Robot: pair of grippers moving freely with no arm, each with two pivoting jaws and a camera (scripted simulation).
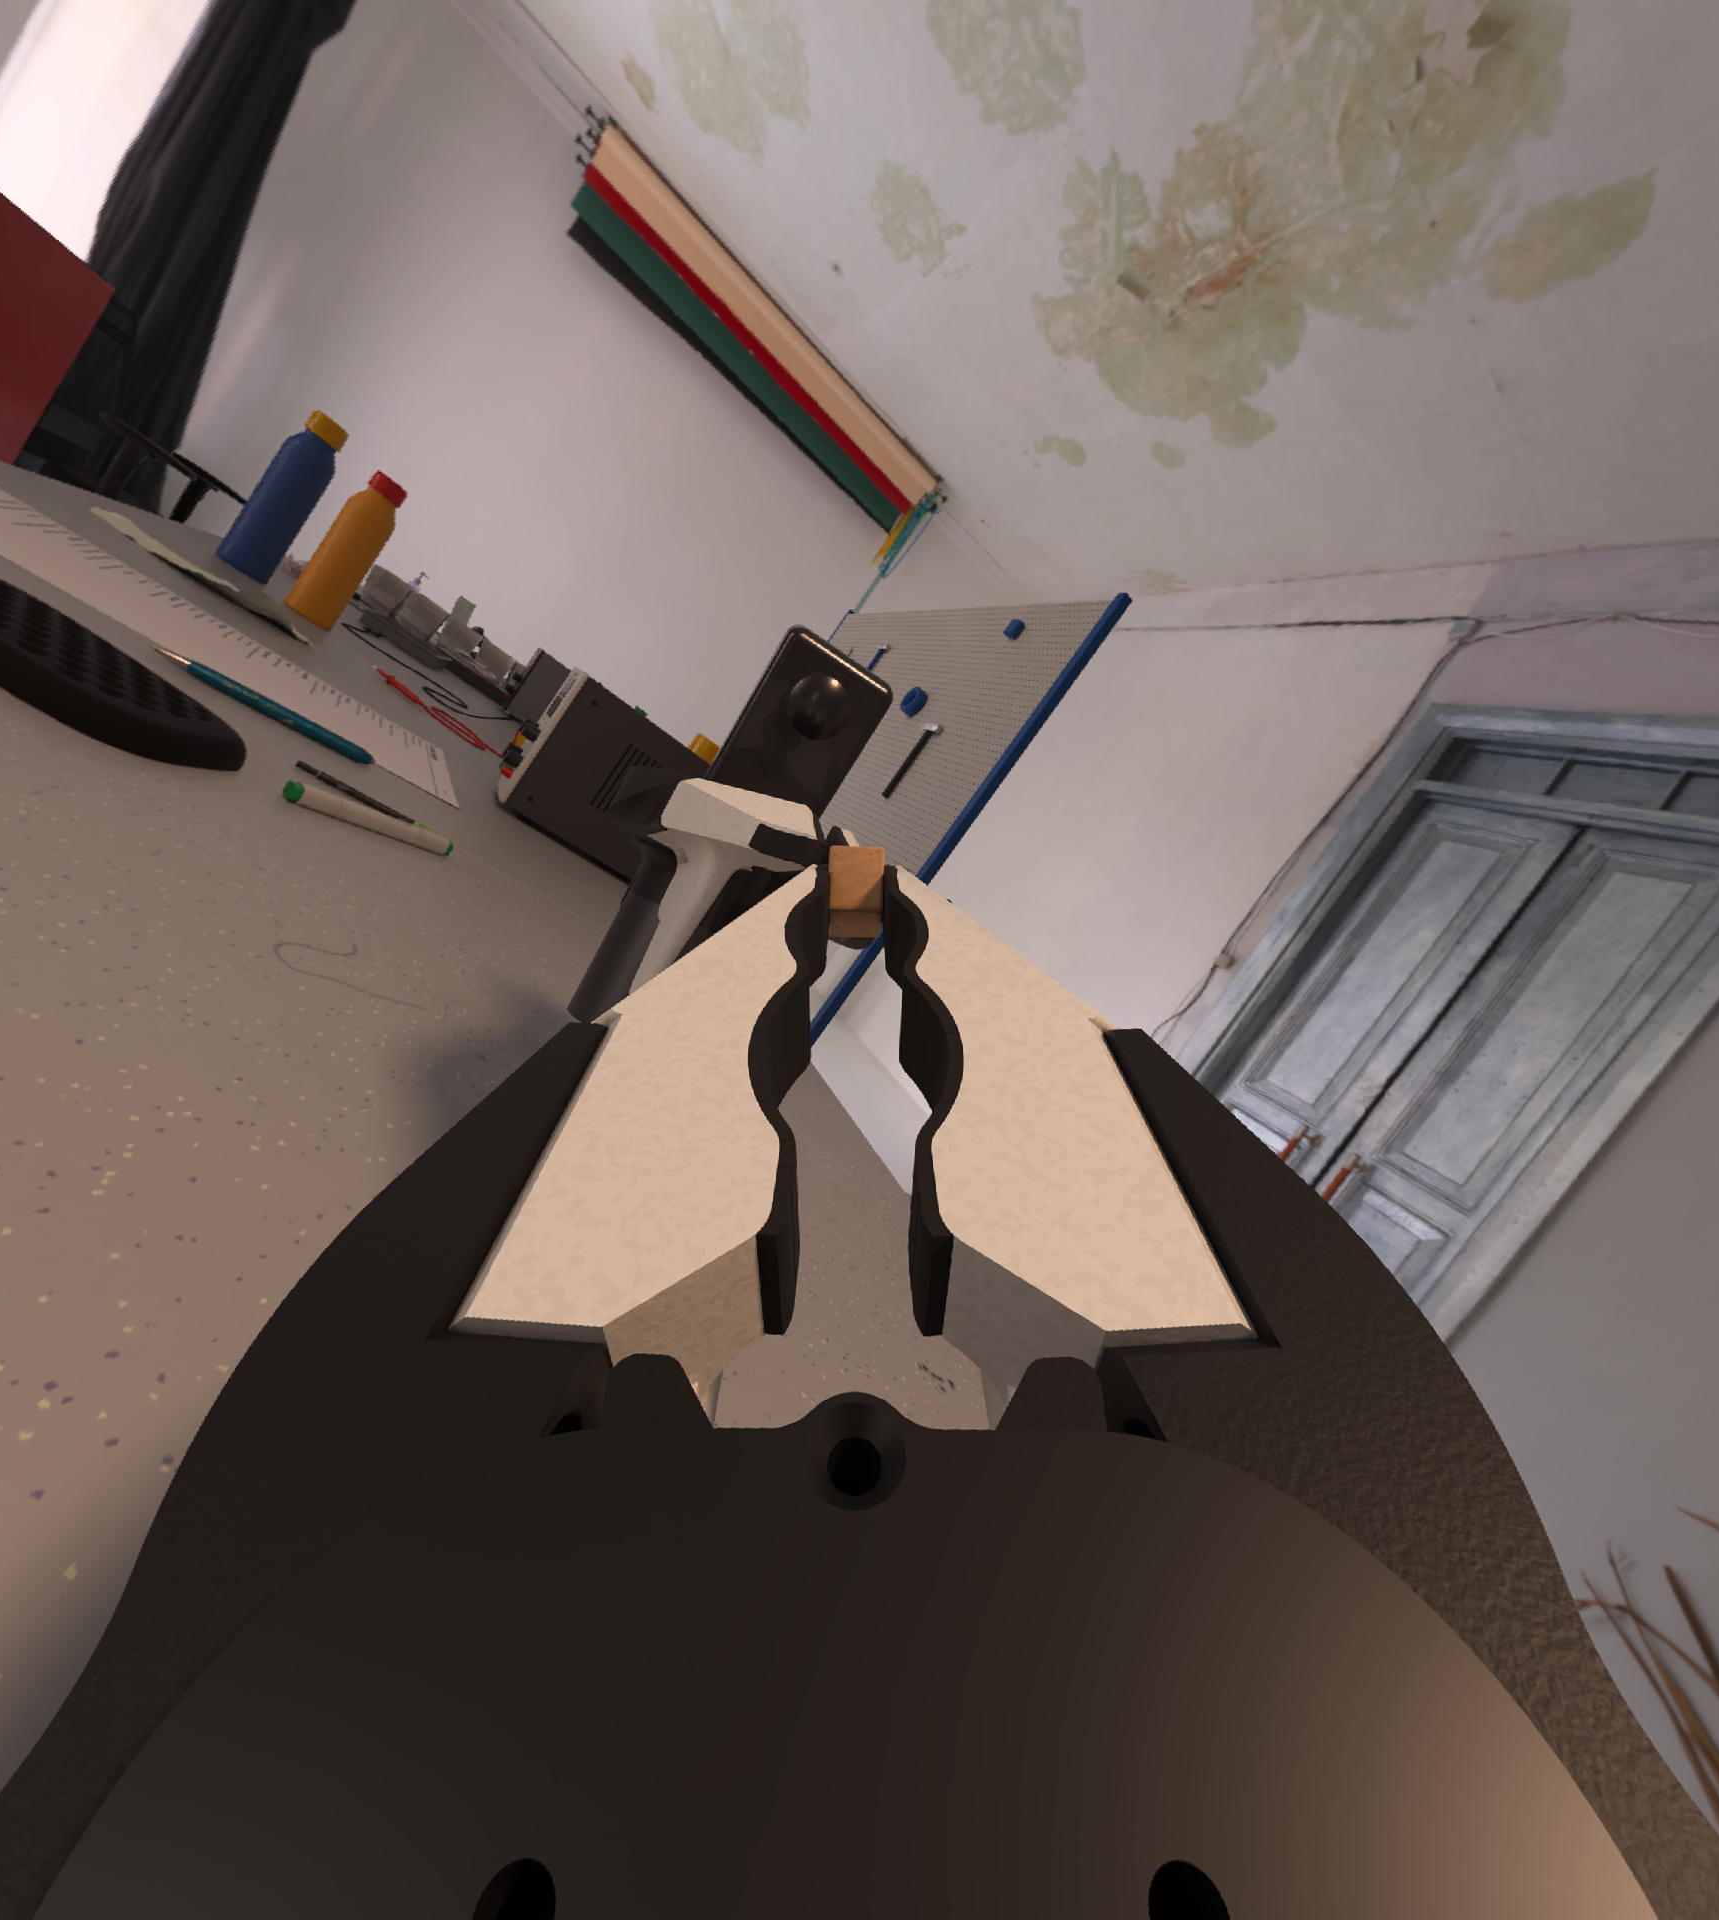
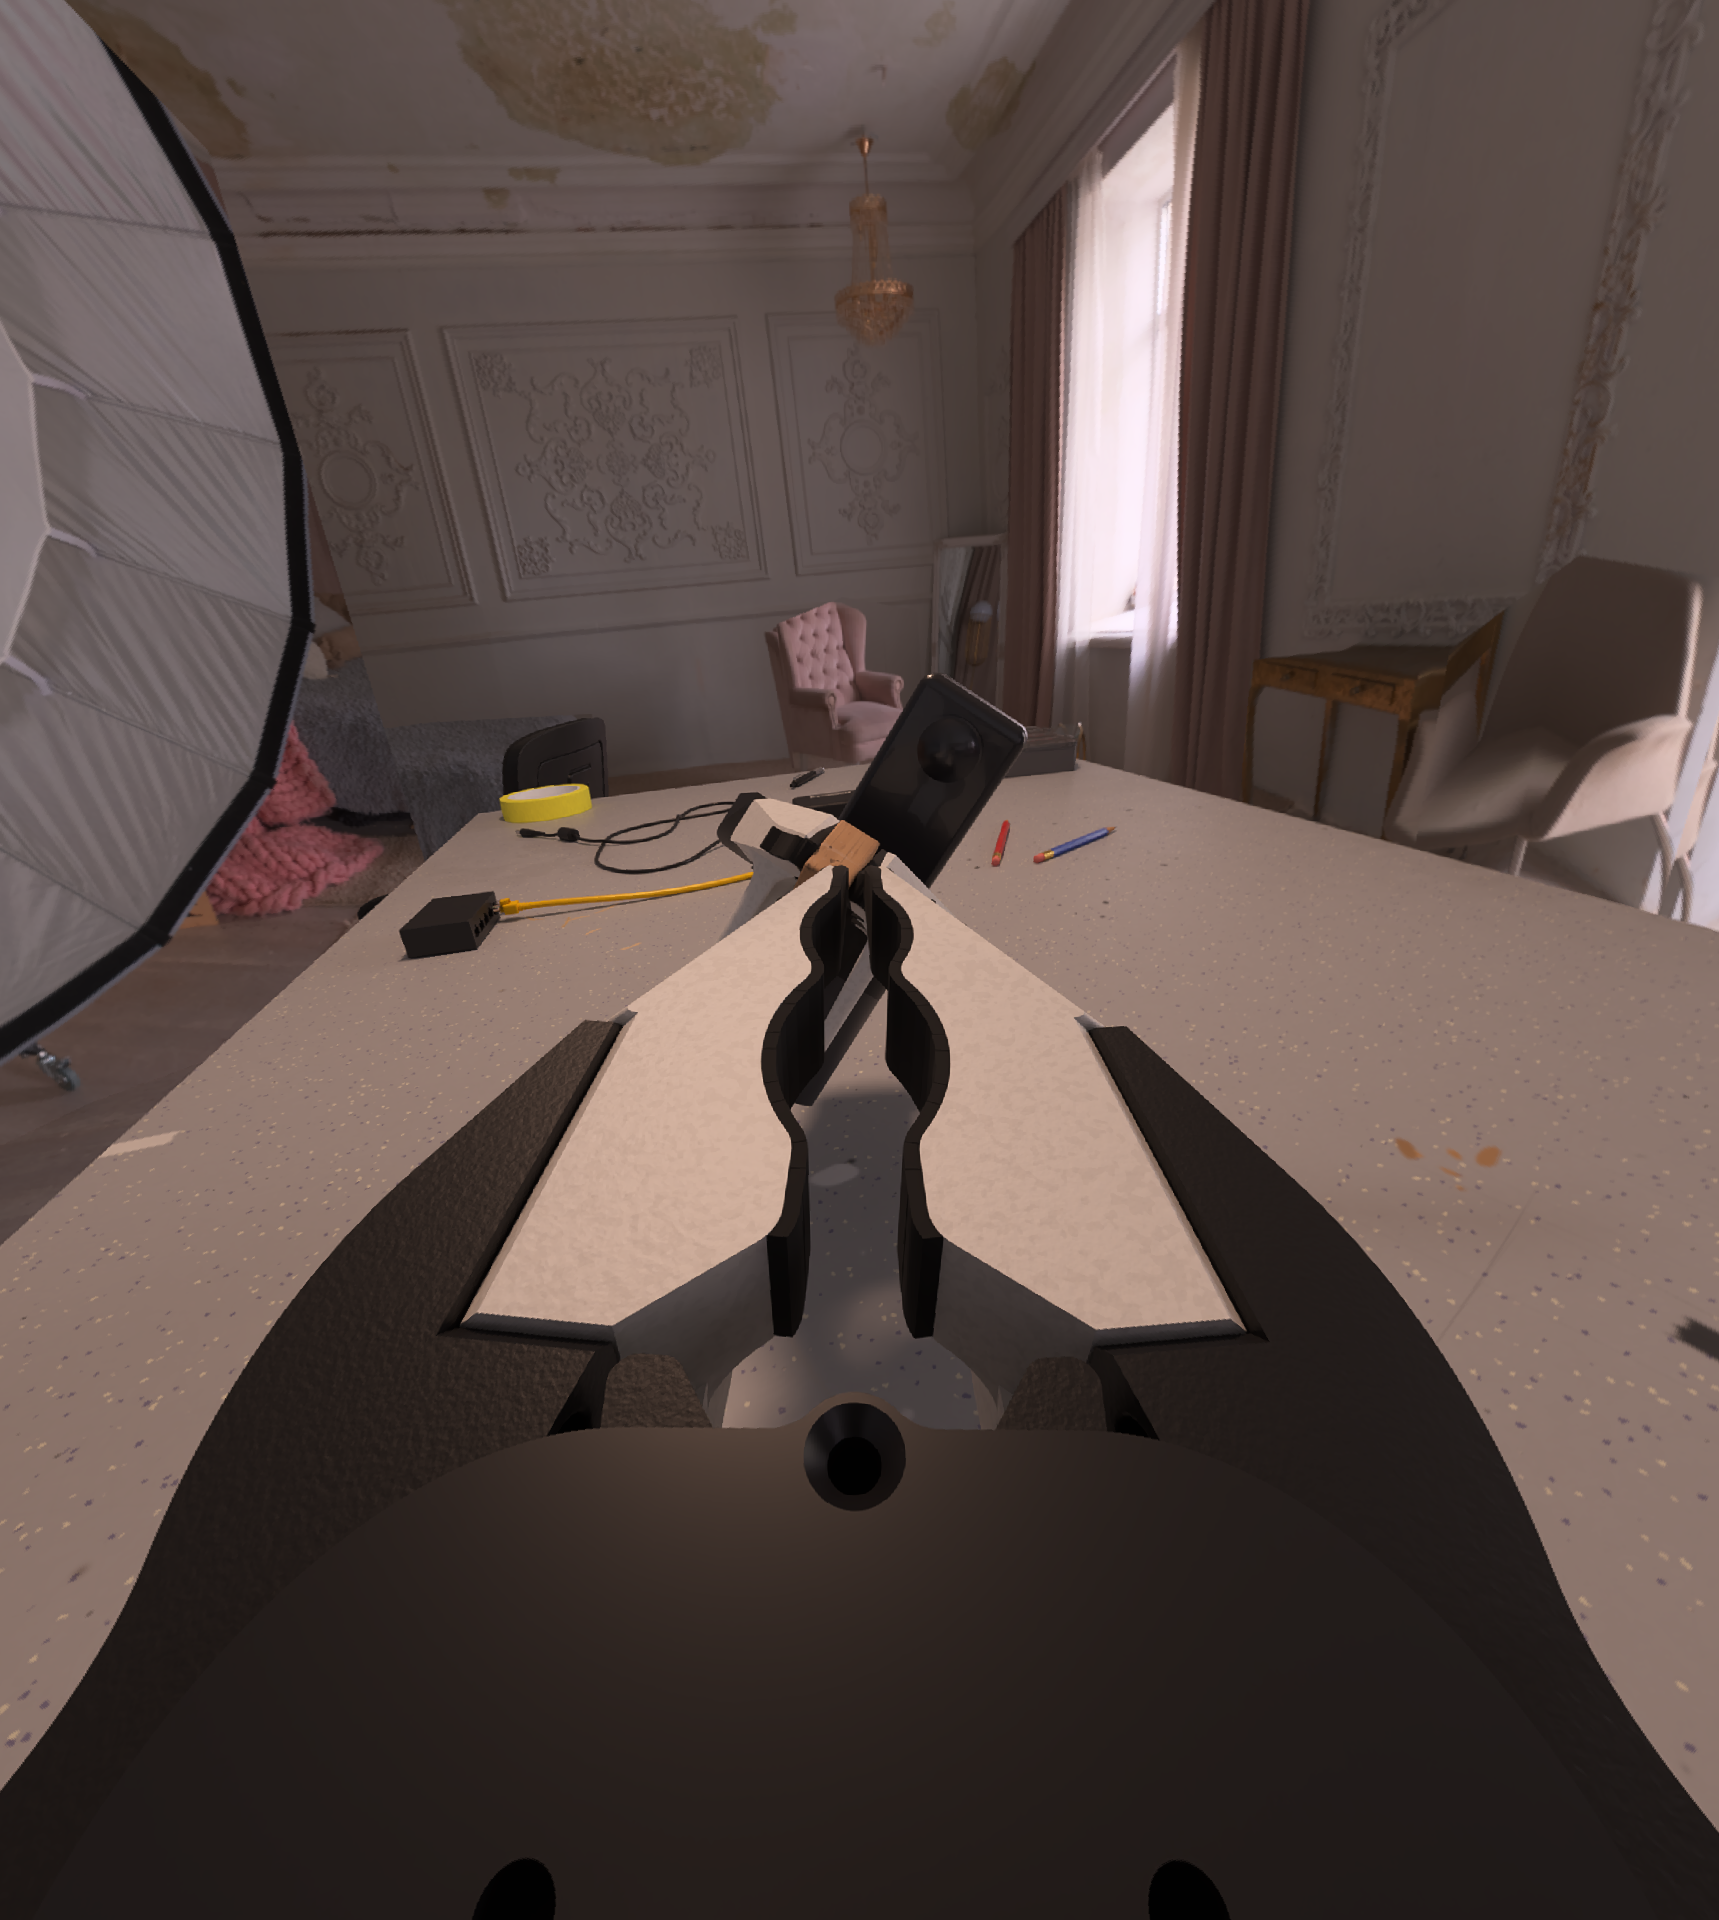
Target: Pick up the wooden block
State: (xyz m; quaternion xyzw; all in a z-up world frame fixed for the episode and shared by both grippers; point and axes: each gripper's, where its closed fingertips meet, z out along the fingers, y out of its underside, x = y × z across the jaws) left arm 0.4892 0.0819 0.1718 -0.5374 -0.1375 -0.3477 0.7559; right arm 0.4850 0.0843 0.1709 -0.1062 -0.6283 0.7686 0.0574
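Observation:
The small wooden block (image 1: 855, 876) is pinched between the dark pads of my left gripper (image 1: 855, 904) and held above the speckled table (image 1: 159, 1039); this view is tilted. The right gripper's white finger (image 1: 730, 826) reaches the block from the far side. In the right wrist view the block (image 2: 842, 852) sits just beyond the tips of my right gripper (image 2: 857, 885), whose jaws are nearly together. I cannot tell whether they pinch the block's edge. The left gripper's black body (image 2: 938, 774) rises behind the block.
A blue bottle (image 1: 283, 499), an orange bottle (image 1: 346, 551), a black tray (image 1: 55, 665), pens (image 1: 273, 707) and a black box (image 1: 595, 769) stand far left. A softbox (image 2: 55, 520), yellow tape (image 2: 543, 802), a small black box (image 2: 450, 923) and pencils (image 2: 1073, 844) lie ahead.

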